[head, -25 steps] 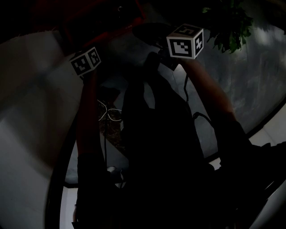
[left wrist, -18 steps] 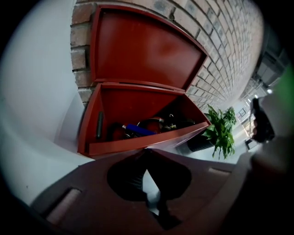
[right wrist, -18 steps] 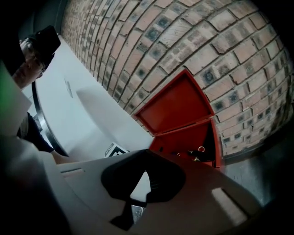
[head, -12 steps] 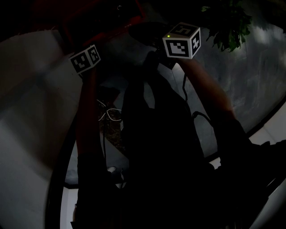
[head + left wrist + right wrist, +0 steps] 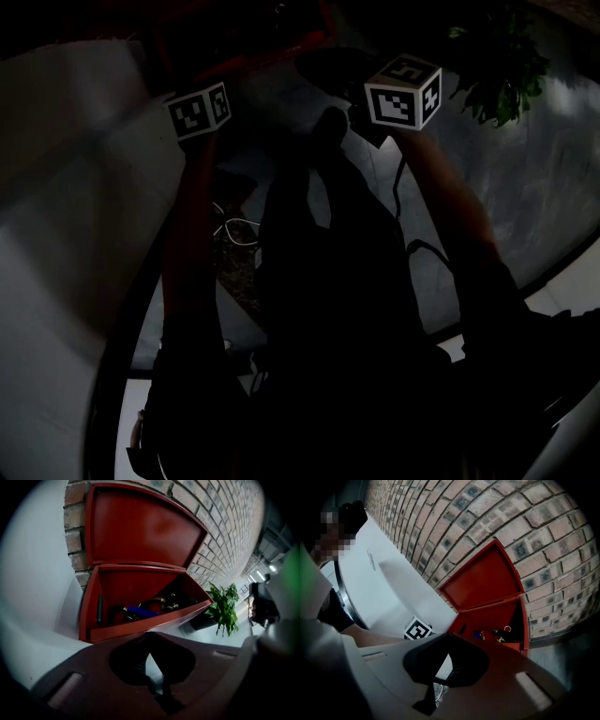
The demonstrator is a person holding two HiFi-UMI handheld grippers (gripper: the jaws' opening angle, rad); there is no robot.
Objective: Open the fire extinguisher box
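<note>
The red fire extinguisher box (image 5: 140, 569) stands against the brick wall with its lid raised and leaning back on the bricks. Red extinguishers with a blue handle (image 5: 139, 611) lie inside. The right gripper view shows the same open box (image 5: 492, 602) from further off. My left gripper (image 5: 150, 638) is shut and holds nothing, just short of the box's front edge. My right gripper (image 5: 448, 637) is also shut and empty, further back. The head view is very dark: only the two marker cubes (image 5: 200, 110) (image 5: 403, 91) and the box's red edge (image 5: 253, 58) show.
A potted green plant (image 5: 224, 609) stands on the floor right of the box. A white curved wall (image 5: 33, 573) rises at its left. The left gripper's marker cube (image 5: 417, 630) shows low in the right gripper view. My dark shadow covers the floor in the head view.
In the head view both marker cubes sit slightly further right than before, as the whole picture has shifted. The grippers keep their places relative to the box.
</note>
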